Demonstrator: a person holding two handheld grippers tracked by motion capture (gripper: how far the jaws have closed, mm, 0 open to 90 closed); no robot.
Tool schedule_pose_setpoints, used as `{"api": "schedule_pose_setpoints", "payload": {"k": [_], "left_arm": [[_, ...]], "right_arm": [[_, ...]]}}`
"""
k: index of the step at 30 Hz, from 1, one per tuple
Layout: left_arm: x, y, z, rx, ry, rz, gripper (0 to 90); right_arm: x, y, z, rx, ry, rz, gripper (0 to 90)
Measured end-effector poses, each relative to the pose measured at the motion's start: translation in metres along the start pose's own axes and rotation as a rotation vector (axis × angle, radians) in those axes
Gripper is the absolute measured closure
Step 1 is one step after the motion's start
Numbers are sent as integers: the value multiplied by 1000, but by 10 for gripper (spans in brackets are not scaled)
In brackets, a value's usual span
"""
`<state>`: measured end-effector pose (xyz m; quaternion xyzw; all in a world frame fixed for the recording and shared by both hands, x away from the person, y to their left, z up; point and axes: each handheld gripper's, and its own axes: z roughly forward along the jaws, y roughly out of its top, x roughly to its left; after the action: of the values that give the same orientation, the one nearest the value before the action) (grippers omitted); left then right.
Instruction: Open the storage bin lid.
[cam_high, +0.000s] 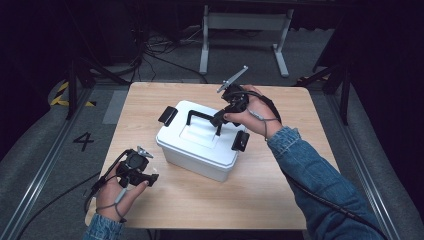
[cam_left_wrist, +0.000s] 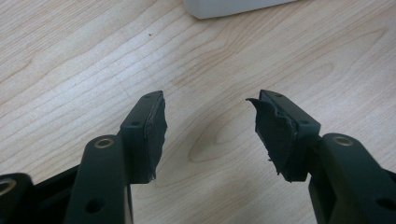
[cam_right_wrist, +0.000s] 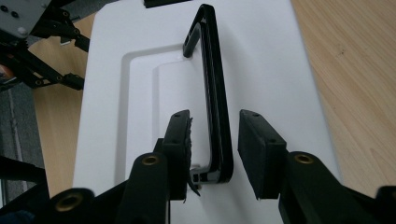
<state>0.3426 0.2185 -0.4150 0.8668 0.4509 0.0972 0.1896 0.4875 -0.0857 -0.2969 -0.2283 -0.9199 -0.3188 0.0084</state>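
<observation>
White plastic storage box (cam_high: 200, 142) with black side latches sat near the middle of the light wooden table (cam_high: 280, 200), turned at an angle to its edges, its lid on and its thin black carry handle (cam_high: 202, 117) standing upright over the recess in the lid. Your right gripper (cam_high: 218, 125) came down from the far side, its jaws apart and straddling one end of that handle; in the right gripper view the bar (cam_right_wrist: 215, 116) ran between the two pads without a firm clamp. Your left gripper (cam_high: 150, 176) rested near the table's near-left corner, well apart from the box, jaws spread wide over bare wood (cam_left_wrist: 205, 121).
</observation>
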Motion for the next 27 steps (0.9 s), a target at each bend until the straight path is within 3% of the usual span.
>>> {"api": "schedule_pose_setpoints", "payload": {"k": [8, 13, 19, 27], "left_arm": [[0, 0, 1, -2, -2, 7, 436], [0, 0, 1, -4, -3, 5, 435], [-1, 1, 2, -1, -5, 4, 435], [-1, -2, 0, 0, 2, 9, 434]], "right_arm": [[1, 10, 11, 35, 14, -18, 729], [2, 11, 12, 54, 26, -29, 824], [4, 12, 11, 54, 48, -44, 845], [8, 13, 10, 61, 38, -64, 849]]}}
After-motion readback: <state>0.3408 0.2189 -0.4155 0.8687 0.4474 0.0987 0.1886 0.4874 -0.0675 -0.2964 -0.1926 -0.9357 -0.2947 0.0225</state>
